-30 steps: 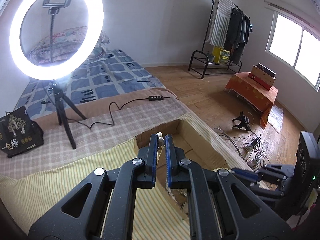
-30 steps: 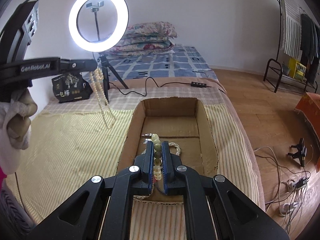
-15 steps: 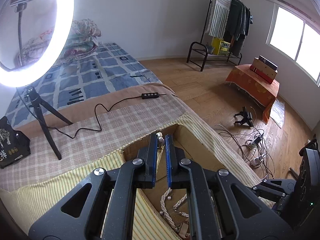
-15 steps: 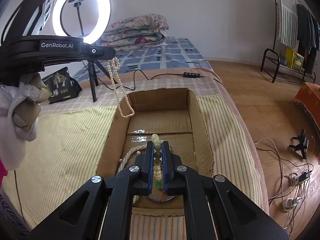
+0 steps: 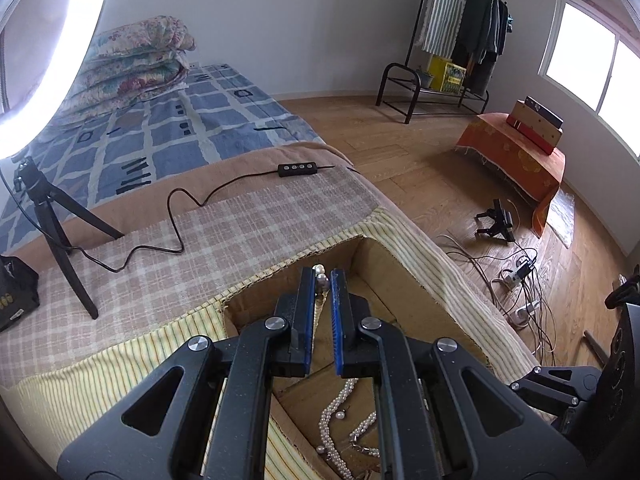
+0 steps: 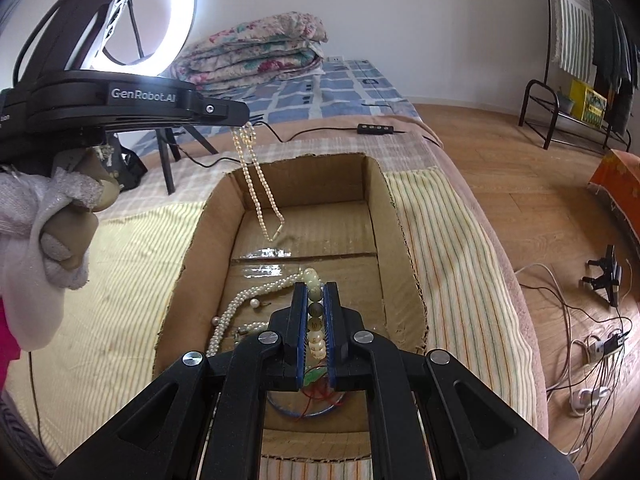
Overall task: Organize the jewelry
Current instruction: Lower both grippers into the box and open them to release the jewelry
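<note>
My left gripper (image 5: 322,276) is shut on a pearl necklace (image 5: 320,274). In the right wrist view the left gripper (image 6: 240,118) holds that necklace (image 6: 260,184) hanging down over the far left part of an open cardboard box (image 6: 376,188). My right gripper (image 6: 316,292) is shut on a bracelet of pale green and cream beads (image 6: 314,312), held over the box's near part. More pearl strands (image 6: 240,300) lie on the box floor, also seen in the left wrist view (image 5: 340,420).
The box sits sunk in a striped cloth (image 6: 120,264) on a bed. A ring light (image 6: 176,8) on a tripod (image 5: 52,232) stands at the left, with its cable and remote (image 5: 298,169). A black bag (image 5: 16,296) lies beside it. Wires (image 6: 592,344) trail on the floor at right.
My left gripper has carried the hanging pearl necklace rightward, from over the striped cloth to over the box. My right gripper has moved forward over the box with the bracelet.
</note>
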